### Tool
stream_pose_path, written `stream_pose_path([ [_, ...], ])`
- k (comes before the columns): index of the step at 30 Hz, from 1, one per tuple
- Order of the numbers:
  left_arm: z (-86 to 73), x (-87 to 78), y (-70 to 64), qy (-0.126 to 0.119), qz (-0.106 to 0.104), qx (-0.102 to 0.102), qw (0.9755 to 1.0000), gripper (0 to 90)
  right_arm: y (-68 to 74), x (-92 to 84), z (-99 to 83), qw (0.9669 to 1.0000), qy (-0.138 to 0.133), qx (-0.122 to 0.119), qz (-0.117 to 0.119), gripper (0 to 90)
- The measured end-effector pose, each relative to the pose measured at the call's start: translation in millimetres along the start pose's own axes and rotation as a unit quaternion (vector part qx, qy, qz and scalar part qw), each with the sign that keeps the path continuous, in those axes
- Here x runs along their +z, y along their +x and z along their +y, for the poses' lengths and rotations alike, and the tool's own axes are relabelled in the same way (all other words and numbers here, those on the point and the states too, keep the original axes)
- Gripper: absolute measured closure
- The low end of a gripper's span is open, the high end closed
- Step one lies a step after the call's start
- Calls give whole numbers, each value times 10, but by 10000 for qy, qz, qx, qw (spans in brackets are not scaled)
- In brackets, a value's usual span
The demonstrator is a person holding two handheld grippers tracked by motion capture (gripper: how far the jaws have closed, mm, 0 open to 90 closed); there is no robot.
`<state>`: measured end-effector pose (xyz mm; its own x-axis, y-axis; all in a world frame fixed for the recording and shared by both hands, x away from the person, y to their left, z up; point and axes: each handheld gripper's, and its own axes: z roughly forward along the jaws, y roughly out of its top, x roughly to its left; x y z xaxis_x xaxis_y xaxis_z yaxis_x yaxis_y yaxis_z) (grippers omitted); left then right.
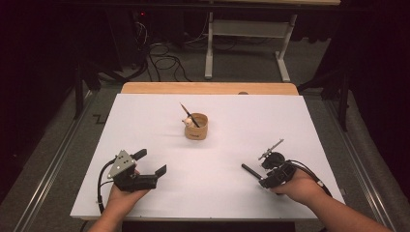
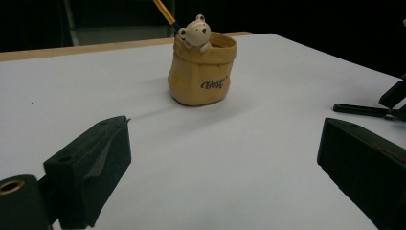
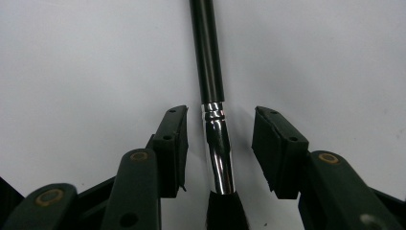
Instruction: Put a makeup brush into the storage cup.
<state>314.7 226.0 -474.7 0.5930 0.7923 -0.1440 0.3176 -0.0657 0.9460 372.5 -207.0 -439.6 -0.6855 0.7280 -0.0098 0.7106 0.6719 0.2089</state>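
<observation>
Right gripper: jaws narrowed astride the makeup brush, pads not yet touching; lined up on the chrome ferrule for a firm pinch.
Brush: flat on the white tabletop.
Left gripper: jaws wide, empty, facing the bear cup, the likely destination.

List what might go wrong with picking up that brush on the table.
1. The right gripper's fingers straddle the brush at its shiny round ferrule without pressing yet; it may roll or slip as they close.
2. The cup already holds a brush, so insertion could knock it.
</observation>
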Motion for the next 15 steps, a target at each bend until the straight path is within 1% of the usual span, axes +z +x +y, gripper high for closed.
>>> stream_pose_path([
  [1, 0, -1, 2, 1, 4, 0, 10000, 53, 0, 1, 4, 10000, 4, -8, -2, 580],
  [2, -1, 3, -1, -33, 4, -42, 10000, 53, 5, 0, 9, 10000, 17, -6, -6, 595],
  [3, -1, 2, 0, -36, 2, -48, 10000, 53, 4, 0, 14, 10000, 19, -76, -10, 605],
  [5, -1, 1, 2, -38, 0, -59, 10000, 53, 10, 1, 19, 10000, 23, -79, 45, 607],
  [9, -1, -2, 4, -45, 1, -66, 10000, 53, 19, 6, 31, 9999, 6, -121, 1, 631],
  [10, -1, -2, 4, -44, -1, -66, 10000, 52, 16, 9, 33, 9999, 24, -165, -12, 635],
  [15, -2, -2, 5, -45, -2, -69, 10000, 52, 23, 25, 34, 9998, 86, -182, -22, 647],
])
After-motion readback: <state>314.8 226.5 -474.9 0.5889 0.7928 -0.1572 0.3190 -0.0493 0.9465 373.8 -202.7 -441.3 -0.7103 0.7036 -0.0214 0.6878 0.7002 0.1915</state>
